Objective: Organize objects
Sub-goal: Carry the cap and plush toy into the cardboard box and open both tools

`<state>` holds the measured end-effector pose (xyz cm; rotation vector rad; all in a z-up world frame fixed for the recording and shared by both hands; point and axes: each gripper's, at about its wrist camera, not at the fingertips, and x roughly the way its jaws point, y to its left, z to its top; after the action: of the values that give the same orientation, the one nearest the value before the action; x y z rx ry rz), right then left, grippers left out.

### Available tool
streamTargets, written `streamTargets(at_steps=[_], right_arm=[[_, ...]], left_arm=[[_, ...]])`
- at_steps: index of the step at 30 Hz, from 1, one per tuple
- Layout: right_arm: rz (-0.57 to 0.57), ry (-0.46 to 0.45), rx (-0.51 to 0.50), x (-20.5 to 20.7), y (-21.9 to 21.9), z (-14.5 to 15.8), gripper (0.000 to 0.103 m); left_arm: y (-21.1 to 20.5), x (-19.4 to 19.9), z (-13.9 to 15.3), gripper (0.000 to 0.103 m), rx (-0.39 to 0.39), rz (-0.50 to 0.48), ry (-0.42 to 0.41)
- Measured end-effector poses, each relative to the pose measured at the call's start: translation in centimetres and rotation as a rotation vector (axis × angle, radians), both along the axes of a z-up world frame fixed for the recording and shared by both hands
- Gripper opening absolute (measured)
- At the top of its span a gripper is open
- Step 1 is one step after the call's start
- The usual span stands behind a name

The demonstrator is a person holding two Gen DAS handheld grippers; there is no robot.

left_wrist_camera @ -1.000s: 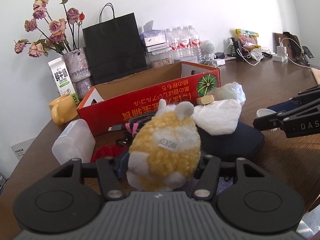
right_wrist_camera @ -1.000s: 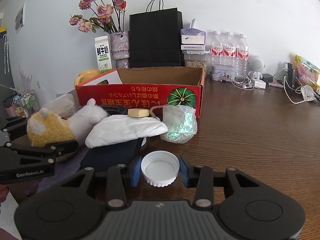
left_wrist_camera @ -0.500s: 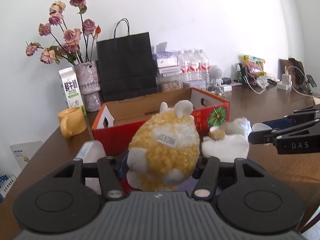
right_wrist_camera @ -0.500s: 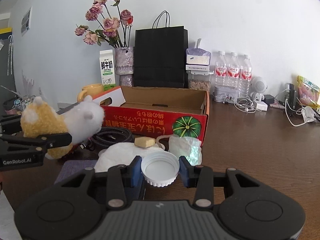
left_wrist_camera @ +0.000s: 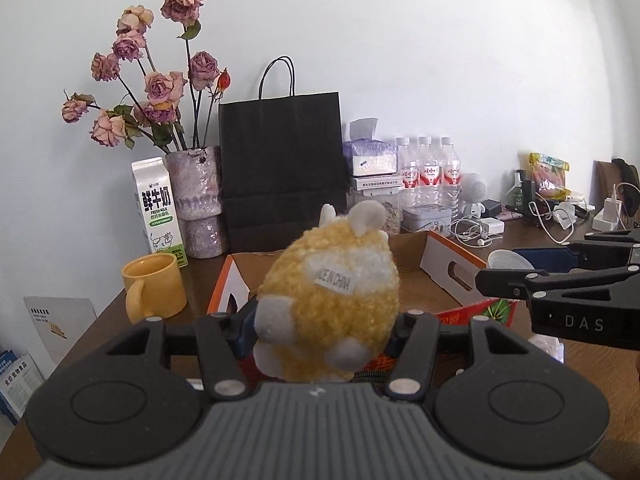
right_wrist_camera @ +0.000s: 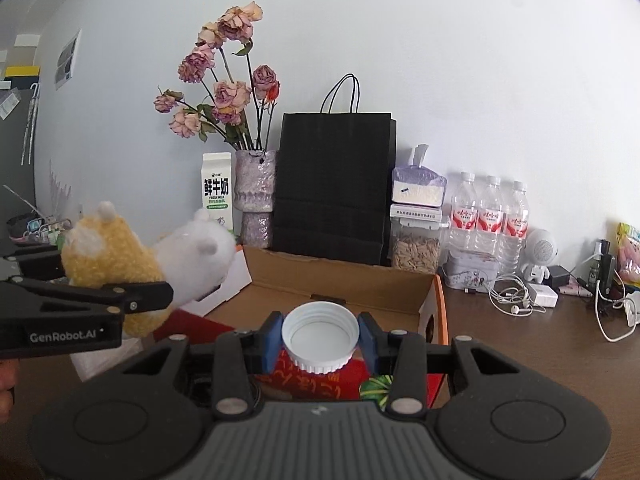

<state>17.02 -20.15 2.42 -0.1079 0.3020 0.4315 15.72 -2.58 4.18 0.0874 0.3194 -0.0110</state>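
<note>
My left gripper (left_wrist_camera: 320, 332) is shut on a yellow and white plush toy (left_wrist_camera: 330, 296) and holds it in the air at the near left edge of the open red cardboard box (left_wrist_camera: 448, 268). The toy also shows in the right wrist view (right_wrist_camera: 136, 264), clamped in the left gripper (right_wrist_camera: 160, 292). My right gripper (right_wrist_camera: 320, 338) is shut on a white plastic lid (right_wrist_camera: 320, 336) and holds it above the near edge of the box (right_wrist_camera: 332, 284). The right gripper shows at the right of the left wrist view (left_wrist_camera: 496, 276) with the lid (left_wrist_camera: 508, 260).
Behind the box stand a black paper bag (right_wrist_camera: 334, 184), a vase of dried roses (right_wrist_camera: 254, 196), a milk carton (right_wrist_camera: 217, 192), a yellow mug (left_wrist_camera: 154, 288), three water bottles (right_wrist_camera: 490, 220) and a seed jar (right_wrist_camera: 416, 248). Cables and chargers (right_wrist_camera: 520, 300) lie at right.
Both grippers have risen and moved forward toward the box, carrying the plush toy and the lid. The pile of objects in front of the box has dropped out of view.
</note>
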Motion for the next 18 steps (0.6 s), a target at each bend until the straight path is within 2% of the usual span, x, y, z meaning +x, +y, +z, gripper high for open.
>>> streamTargets(at_steps=[5,12,18], right_arm=[[-0.018,0.004,-0.007,3.8,0.9,0.3,0.039],[-0.034,0.096,-0.004,9.8,1.5,-0.8,0.039],[-0.077,0.146,-0.014,13.4,1.5,-2.5,0.039]], left_arm=[[0.6,3.6,0.6,0.057,-0.038,0.015,0.020],[1.2,8.4,0.6,0.058,-0.072,0.033,0.056],[2.1,12.0,-0.6,0.058,-0.093,0.119,0.103]])
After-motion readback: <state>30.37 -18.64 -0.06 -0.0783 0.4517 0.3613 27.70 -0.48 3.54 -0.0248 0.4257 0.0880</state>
